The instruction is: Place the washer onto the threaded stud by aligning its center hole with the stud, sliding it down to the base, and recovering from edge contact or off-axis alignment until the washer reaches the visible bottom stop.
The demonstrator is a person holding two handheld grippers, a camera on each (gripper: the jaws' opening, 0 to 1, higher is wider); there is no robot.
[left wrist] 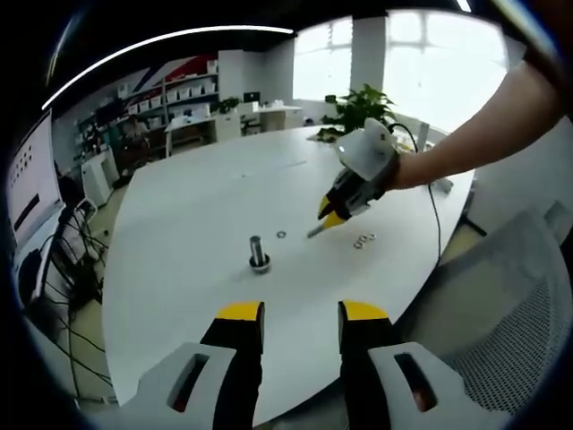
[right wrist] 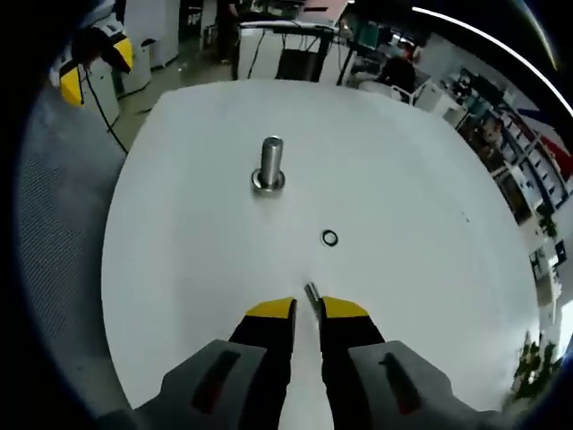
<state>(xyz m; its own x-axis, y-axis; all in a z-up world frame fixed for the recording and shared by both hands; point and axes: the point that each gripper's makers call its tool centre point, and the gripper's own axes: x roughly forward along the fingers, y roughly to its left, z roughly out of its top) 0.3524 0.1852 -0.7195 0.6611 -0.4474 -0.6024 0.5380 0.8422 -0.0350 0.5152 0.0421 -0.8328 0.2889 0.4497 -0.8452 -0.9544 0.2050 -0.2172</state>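
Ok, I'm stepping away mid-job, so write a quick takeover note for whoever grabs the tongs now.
Left tongs: open, empty, hanging back over the table.
Right tongs: nearly closed on a small metal piece, likely a washer held edge-on; hard to confirm.
Stud: upright on its base, bare.
One loose washer lies between stud and right tongs; spare washers beyond.
Done: apparent pickup. Left: align, slide down to base.

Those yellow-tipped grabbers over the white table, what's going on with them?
A person holds a two-jaw gripper in each hand. The right gripper pinches a small washer edge-on between its jaws, short of the upright threaded stud. Another washer lies loose on the table. The left gripper waits open.
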